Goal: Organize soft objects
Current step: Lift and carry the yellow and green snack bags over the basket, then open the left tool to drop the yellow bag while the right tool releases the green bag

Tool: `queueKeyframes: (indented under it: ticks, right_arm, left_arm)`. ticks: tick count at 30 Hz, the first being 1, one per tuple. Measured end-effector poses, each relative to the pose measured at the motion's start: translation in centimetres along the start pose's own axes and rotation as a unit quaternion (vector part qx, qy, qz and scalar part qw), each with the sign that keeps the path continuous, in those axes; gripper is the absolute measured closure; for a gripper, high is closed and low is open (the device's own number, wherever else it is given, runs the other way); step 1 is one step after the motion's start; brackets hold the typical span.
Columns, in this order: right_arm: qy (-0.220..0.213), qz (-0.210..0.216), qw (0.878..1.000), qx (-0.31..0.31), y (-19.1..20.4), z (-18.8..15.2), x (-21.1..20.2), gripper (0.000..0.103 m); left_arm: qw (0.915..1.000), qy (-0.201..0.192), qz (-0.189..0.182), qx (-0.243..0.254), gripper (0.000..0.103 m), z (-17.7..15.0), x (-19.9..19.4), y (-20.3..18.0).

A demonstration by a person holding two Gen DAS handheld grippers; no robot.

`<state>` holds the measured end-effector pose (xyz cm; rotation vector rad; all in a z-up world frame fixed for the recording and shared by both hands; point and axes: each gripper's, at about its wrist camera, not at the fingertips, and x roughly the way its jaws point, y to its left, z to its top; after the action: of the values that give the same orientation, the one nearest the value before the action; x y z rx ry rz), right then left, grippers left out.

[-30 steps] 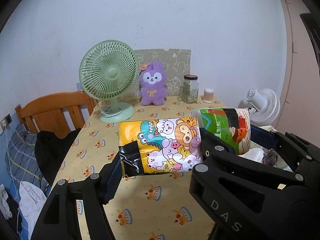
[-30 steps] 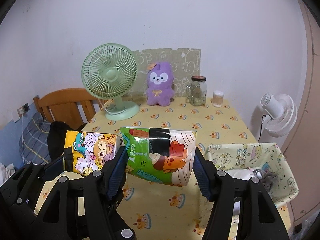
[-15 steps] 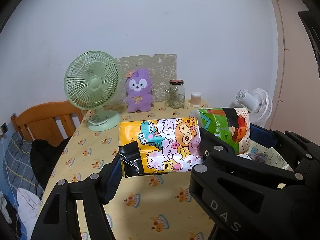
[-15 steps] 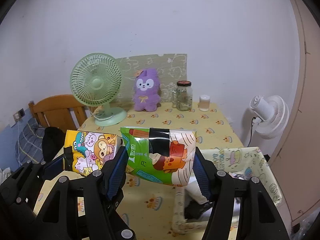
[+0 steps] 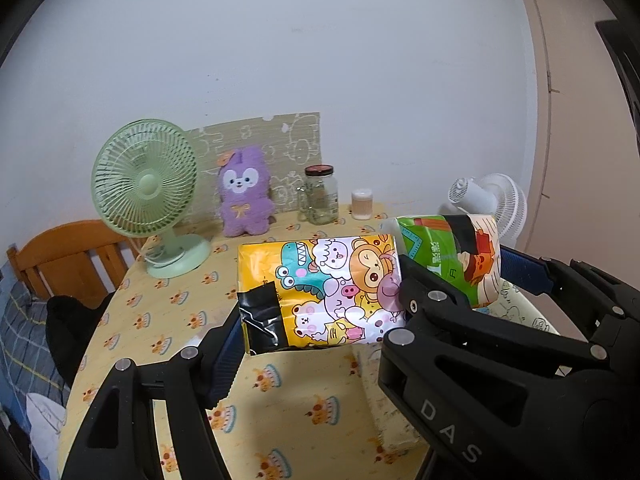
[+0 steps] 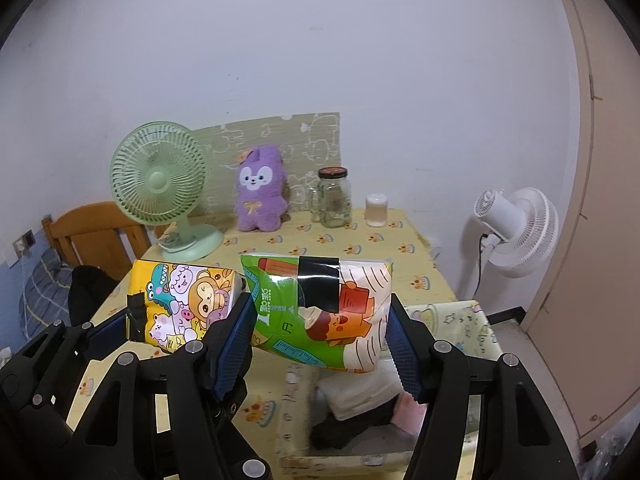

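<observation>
My left gripper (image 5: 320,312) is shut on a yellow cartoon-animal tissue pack (image 5: 324,292) and holds it above the table. The pack also shows in the right wrist view (image 6: 180,304). My right gripper (image 6: 320,320) is shut on a green and white tissue pack (image 6: 320,312), held above a fabric storage bin (image 6: 460,320) at the table's right side. The green pack shows in the left wrist view (image 5: 452,256) just right of the yellow one. A purple plush toy (image 6: 260,188) sits upright at the back of the table.
A green desk fan (image 6: 164,184), a glass jar (image 6: 334,196) and a small white cup (image 6: 376,210) stand at the back of the yellow-clothed table (image 6: 360,248). The bin holds white, dark and pink soft items (image 6: 360,404). A white floor fan (image 6: 516,228) stands right; a wooden chair (image 6: 92,232) left.
Both grippers, each still holding its pack, have pulled back and risen. The table and its back objects look farther away, and the bin's inside has come into the right wrist view.
</observation>
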<state>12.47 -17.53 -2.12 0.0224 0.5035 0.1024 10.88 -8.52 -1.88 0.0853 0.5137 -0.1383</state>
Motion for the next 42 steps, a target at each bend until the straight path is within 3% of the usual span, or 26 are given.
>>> queueKeyframes:
  ticks: [18,34,42]
  right_arm:
    - [0.004,-0.044,0.999,0.027,-5.7,-0.4,0.8,0.037]
    - [0.048,-0.077,0.994,0.057,-9.6,-2.5,3.6,0.037]
    - [0.086,-0.068,0.992,0.069,-10.8,-3.8,4.7,0.037]
  left_arm:
    - [0.9987,0.007,-0.044,0.026,0.029,0.9,2.8,-5.0]
    - [0.9941,0.052,-0.081,0.051,0.028,-0.3,6.8,-8.3]
    - [0.9877,0.096,-0.095,0.078,0.014,-1.2,8.0,-9.5]
